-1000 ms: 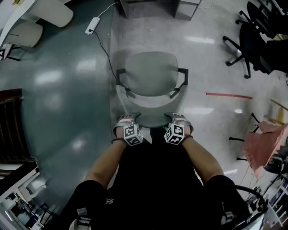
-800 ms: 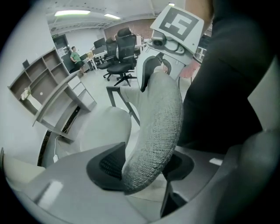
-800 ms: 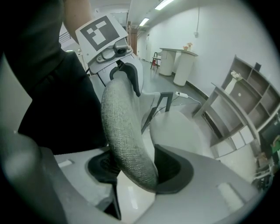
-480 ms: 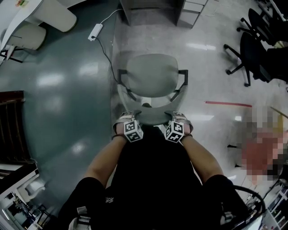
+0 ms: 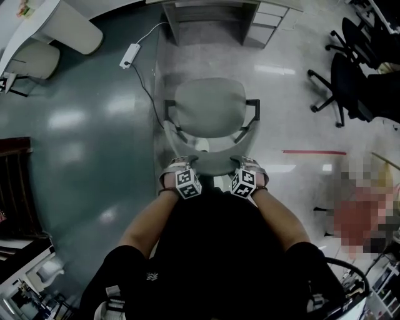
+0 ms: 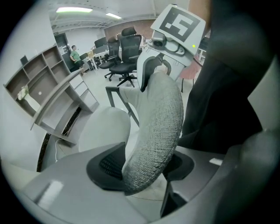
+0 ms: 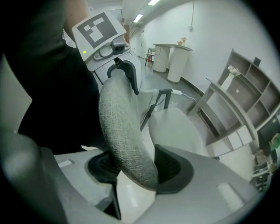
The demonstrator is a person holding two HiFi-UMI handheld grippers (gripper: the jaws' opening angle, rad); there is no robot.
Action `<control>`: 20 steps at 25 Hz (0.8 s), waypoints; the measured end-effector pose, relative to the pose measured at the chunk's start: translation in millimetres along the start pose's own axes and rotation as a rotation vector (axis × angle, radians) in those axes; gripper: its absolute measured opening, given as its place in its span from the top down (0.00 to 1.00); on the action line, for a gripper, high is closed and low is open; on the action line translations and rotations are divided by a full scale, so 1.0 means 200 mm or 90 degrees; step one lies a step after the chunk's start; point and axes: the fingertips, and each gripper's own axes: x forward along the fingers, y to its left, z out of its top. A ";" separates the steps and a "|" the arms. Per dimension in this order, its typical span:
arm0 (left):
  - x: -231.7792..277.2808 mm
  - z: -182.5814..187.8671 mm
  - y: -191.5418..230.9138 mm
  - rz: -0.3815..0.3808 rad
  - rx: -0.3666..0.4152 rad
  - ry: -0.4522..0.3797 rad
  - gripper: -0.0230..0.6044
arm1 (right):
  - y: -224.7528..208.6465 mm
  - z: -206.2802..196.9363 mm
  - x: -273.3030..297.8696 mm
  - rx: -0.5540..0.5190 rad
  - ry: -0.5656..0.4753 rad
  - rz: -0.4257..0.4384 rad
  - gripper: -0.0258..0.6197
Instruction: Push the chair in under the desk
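Gripping the top edge of the backrest (image 6: 157,127) of the grey chair (image 5: 209,106), the left gripper (image 5: 185,162) and the right gripper (image 5: 241,162) are set side by side, well apart along that edge and both tipped steeply down. In the left gripper view the padded fabric edge is seen running between the fingers (image 6: 107,164), whose dark pads are pressed against it from either side. The same is shown in the right gripper view, where the fingers (image 7: 173,168) are closed on the other end of the edge.

The chair is stood on the floor (image 5: 81,144) just ahead of the person, its seat turned toward the bench (image 5: 206,15). The seat is near the bench but not under it, and a strip of floor is left between them.

An open shelf unit (image 6: 35,83) is seen beside the bench. A small pale item (image 6: 24,92) is lodged in one compartment, too small to be told.
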 end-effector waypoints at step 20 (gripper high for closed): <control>0.05 -0.02 0.78 -0.040 0.036 -0.009 0.61 | -0.69 0.29 0.19 0.049 0.035 0.002 0.64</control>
